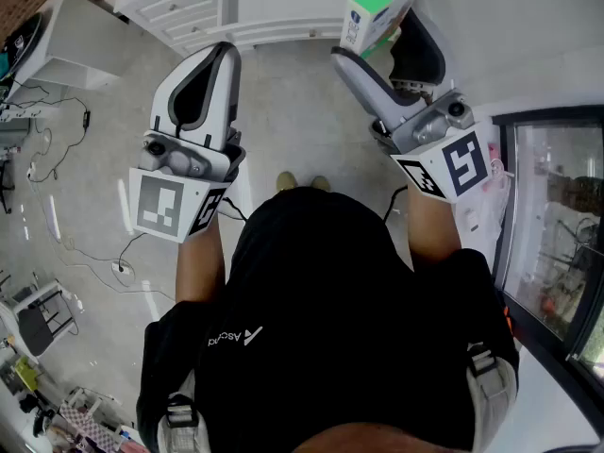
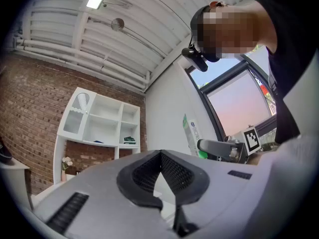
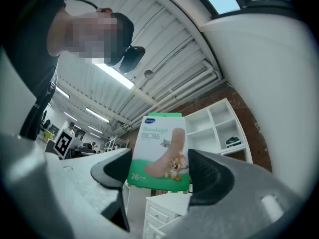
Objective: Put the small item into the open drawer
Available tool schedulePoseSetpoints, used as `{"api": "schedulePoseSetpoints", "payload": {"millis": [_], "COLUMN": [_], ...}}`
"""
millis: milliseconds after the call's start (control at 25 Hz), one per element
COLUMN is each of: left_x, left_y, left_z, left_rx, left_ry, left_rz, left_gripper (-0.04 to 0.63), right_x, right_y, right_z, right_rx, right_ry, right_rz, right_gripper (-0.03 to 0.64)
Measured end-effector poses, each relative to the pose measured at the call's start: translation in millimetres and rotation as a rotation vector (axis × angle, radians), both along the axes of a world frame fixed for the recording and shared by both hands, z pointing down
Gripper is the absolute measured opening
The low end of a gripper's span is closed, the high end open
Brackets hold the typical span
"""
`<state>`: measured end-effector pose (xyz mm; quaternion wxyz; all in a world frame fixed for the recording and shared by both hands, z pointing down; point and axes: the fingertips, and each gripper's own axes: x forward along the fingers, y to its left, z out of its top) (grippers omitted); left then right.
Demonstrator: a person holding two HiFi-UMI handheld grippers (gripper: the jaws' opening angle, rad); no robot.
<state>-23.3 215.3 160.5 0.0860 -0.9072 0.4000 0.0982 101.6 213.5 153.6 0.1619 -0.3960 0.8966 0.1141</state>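
While the right claw [image 1: 377, 50] at upper right clamps the bandage box [image 1: 376, 8], the left claw [image 1: 225, 53] sits clenched, apparently empty, at upper left.

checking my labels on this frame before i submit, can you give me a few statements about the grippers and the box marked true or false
1. The right gripper is clamped on a bandage box. True.
2. The left gripper holds a second box. False: its jaws are together with nothing between them.
3. The bandage box lies in a drawer. False: it is up in the air between the right gripper's jaws.
4. A white shelf unit stands against a brick wall. True.
5. The bandage box is red and black. False: it is green and white.
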Motion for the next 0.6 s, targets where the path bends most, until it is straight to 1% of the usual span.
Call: {"api": "schedulePoseSetpoints", "payload": {"millis": [280, 600], "left_x": [13, 22], "left_y": [1, -1], "left_z": [-4, -3], "left_rx": [0.004, 0.001], "left_ry": [-0.004, -0.016], "left_rz": [-0.008, -0.039], "left_gripper": [-0.002, -0.002], "right_x": [13, 28], "right_y": [0, -5], "right_z": [-3, -1], "right_rx": [0.001, -0.011], "right_ry": [-0.007, -0.041], "right_rz": [-0.008, -0.032], "right_gripper": [0.35, 0.35]}}
